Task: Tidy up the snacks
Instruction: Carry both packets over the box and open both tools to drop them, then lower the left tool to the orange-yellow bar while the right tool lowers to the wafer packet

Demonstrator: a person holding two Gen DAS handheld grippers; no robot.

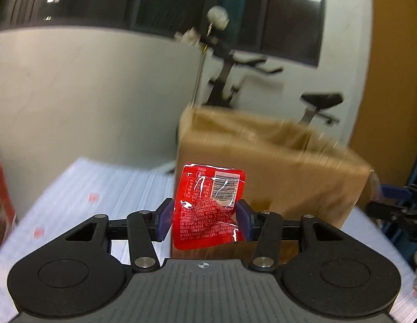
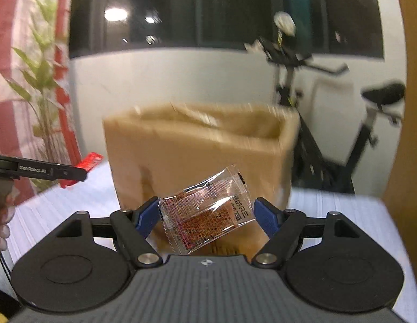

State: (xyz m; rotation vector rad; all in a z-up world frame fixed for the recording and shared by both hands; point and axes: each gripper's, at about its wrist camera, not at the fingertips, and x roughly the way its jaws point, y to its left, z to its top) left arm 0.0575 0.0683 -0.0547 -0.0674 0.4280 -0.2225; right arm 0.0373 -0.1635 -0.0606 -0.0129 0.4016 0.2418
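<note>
A red packet (image 1: 208, 207) is being gripped by the left gripper (image 1: 205, 219), a clear packet (image 2: 205, 210) by the right gripper (image 2: 207, 215), with the cardboard box (image 1: 275, 172) at twelve o'clock.

A crumpled red snack packet (image 1: 208, 207) stands upright, barcode at 1 o'clock; a clear-wrapped cracker packet (image 2: 208, 210) tilts, both before an open cardboard box (image 2: 197, 150)

Glossy red foil packet (image 1: 208, 207) is glinting just in front of the matt brown cardboard box (image 1: 275, 167) — beside it, a clear crinkly plastic wrapper (image 2: 208, 210) is shining between smooth blue pads (image 2: 264, 215).
</note>
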